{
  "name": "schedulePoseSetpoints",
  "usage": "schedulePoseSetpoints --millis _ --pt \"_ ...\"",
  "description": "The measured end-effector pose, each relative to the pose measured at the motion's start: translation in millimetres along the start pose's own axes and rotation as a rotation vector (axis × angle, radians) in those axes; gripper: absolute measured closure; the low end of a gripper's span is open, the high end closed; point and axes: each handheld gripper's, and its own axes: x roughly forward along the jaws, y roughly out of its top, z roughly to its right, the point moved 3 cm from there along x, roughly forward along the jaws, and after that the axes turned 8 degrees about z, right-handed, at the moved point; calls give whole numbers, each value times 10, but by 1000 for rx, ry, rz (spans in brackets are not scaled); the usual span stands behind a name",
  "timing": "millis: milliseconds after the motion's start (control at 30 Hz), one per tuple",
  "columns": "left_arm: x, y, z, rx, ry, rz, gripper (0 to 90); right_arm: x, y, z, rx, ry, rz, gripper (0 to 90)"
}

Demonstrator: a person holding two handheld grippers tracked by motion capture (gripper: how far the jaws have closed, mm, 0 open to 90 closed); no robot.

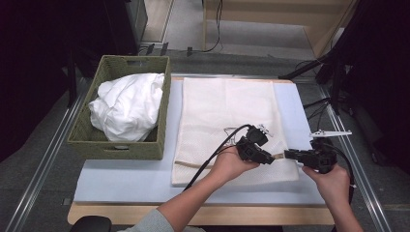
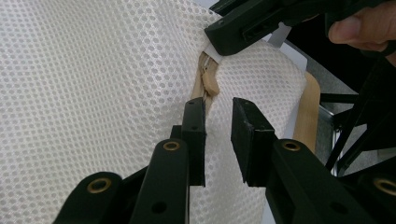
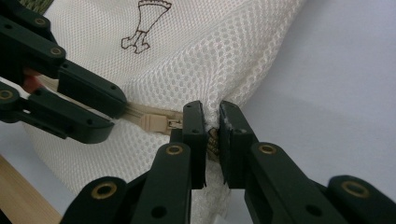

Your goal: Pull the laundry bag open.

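Mesh bag: flat white honeycomb-mesh laundry bag [image 1: 227,121] lying on the pale blue table mat [image 1: 121,181]; near corner hidden under both grippers.
Zipper: beige zip pull [image 3: 152,122], partly covered.
Right gripper [image 3: 212,122]: pinching the bag's corner.
Left gripper [image 2: 218,122]: jaws narrowly apart, straddling the zip, gripping nothing.
Basket: green woven basket [image 1: 96,140] holding crumpled white cloth [image 1: 128,106].

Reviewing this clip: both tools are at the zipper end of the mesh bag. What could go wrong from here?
The left tool stands open beside the beige zipper pull, not on it; closing there may catch mesh and miss the pull. The right tool pinches only a small fold at the corner of the mesh laundry bag, so a hard tug on the zipper could slip that hold or drag the bag across the mat.
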Motion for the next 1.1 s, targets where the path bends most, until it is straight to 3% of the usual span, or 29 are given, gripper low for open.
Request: schedulePoseSetpoints --millis 133,400,800,1100 --pt "66 -3 -24 7 17 -17 767 -7 12 -10 -5 4 7 838" --pt "187 -34 -55 3 5 -38 762 -13 20 -43 -17 6 8 838" --pt "315 -2 -33 -22 4 -29 763 -7 28 -86 -37 10 10 838" --pt "325 -11 -31 0 26 -26 870 -13 32 -95 -43 9 7 838"
